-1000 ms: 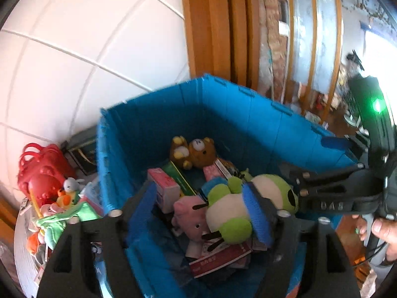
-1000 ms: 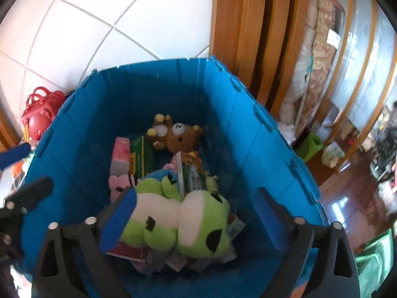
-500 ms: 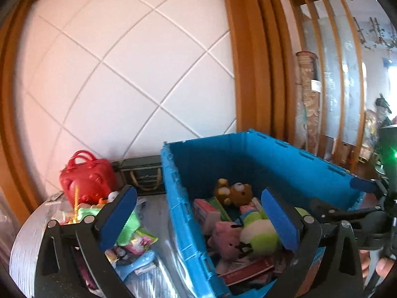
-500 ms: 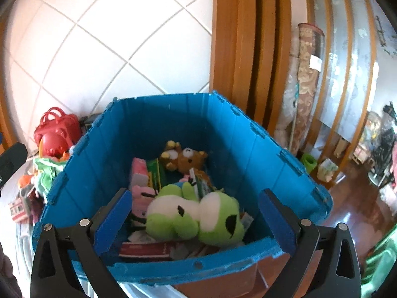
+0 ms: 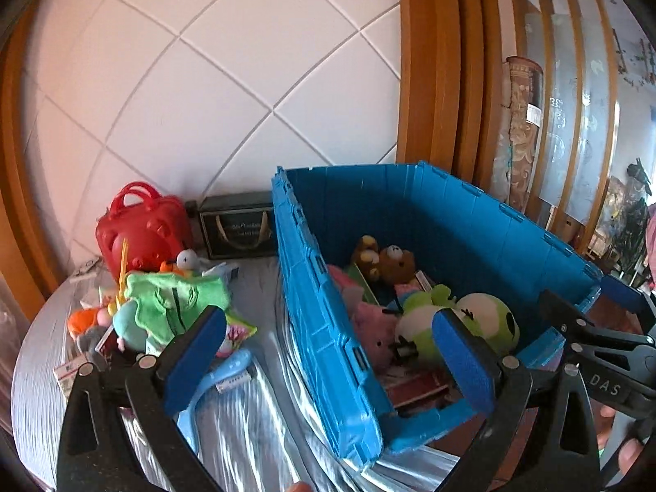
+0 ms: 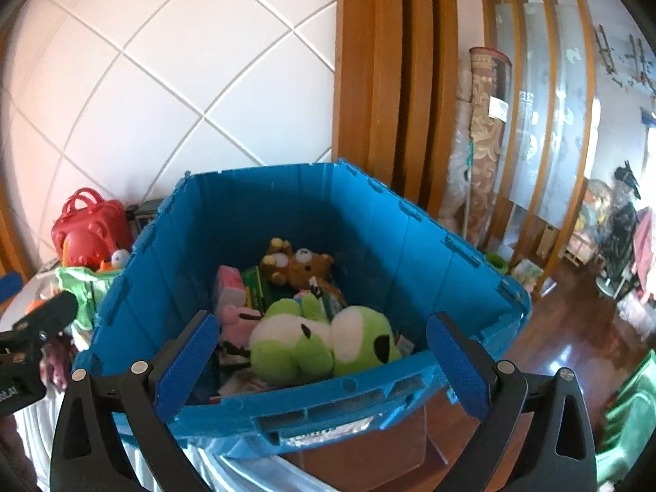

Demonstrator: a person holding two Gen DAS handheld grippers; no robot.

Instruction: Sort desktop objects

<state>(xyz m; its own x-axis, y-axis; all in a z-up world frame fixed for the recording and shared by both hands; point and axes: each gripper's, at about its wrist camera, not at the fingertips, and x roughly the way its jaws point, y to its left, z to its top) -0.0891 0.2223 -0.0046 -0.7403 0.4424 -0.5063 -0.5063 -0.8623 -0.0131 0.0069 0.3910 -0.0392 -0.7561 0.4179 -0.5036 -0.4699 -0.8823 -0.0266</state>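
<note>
left gripper [image 5: 324,358]: jaws spread to full width, having just been opening, nothing between the pads. right gripper [image 6: 324,358]: jaws spread wide, nothing held.

the left gripper straddles the near left wall of the blue bin [image 5: 315,299]; its left pad stands over the toy pile [image 5: 164,307] on the table [image 5: 254,422], its right pad over the bin's inside. judgement: the pile, to the left of the bin and below the left pad, holds what is yet to be sorted, and the left hand is the nearer one. the right gripper sits behind the bin's near rim, well apart from the pile.

the green plush [image 6: 324,348] lies in the bin, long axis across it, on other toys.

left view shows the whole pile; right view shows only its edge past the bin wall, but shows the bin's contents in full.
</note>
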